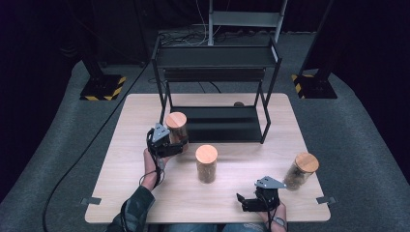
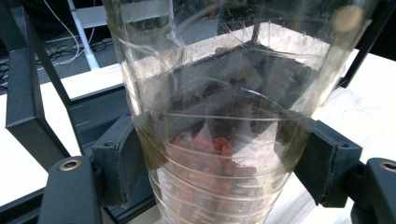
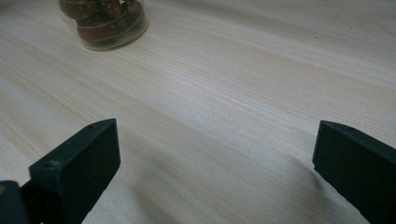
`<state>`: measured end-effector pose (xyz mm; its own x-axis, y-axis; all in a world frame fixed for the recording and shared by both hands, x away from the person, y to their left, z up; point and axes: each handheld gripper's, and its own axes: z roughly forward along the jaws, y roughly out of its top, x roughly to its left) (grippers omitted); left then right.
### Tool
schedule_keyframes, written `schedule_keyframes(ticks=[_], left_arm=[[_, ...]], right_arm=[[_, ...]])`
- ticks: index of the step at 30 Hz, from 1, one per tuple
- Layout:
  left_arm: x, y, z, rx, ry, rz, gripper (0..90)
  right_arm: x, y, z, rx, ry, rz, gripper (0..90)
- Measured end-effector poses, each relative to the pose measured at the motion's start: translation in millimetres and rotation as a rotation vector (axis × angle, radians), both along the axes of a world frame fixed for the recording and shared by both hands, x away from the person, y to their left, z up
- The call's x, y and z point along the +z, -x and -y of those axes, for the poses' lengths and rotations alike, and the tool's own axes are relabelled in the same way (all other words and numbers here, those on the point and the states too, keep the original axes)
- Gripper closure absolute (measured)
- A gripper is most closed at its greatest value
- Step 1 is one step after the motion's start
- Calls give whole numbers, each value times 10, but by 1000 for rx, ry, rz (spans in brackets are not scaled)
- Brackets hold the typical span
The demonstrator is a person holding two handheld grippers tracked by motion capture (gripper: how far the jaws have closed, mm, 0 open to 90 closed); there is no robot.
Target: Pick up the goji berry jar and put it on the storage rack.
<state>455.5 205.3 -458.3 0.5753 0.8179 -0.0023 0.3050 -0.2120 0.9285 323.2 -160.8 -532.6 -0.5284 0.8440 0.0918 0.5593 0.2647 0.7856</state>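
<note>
Fingers [image 2: 116, 163] of the left gripper [image 1: 167, 143] clamp 1 glass jar [image 2: 219, 116]; smooth walls may slip, possibly knocking the rack [image 1: 217, 58]. Right gripper [image 1: 258, 198] gapes idle.

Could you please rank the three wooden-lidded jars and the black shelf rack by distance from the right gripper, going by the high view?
From the right gripper, near the table's front edge:
1. Right jar, just beyond it toward the right edge.
2. Middle jar, at the table's centre, to its left.
3. Left jar, clamped in the left gripper by the rack.
4. Black shelf rack, at the back.
</note>
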Motion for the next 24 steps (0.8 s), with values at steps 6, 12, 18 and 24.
schedule_keyframes(ticks=[6, 12, 18, 24], left_arm=[[-2, -23, 13, 0, 4, 0, 247], [0, -43, 31, -2, 4, 1, 247], [-6, -79, 42, 2, 6, -3, 246], [-8, -105, 62, 2, 6, -4, 247]], right_arm=[[0, -1, 0, 1, 0, -1, 1], [0, 0, 0, 1, 0, 0, 0], [0, 0, 0, 1, 0, 0, 0], [0, 0, 0, 2, -1, -1, 0]])
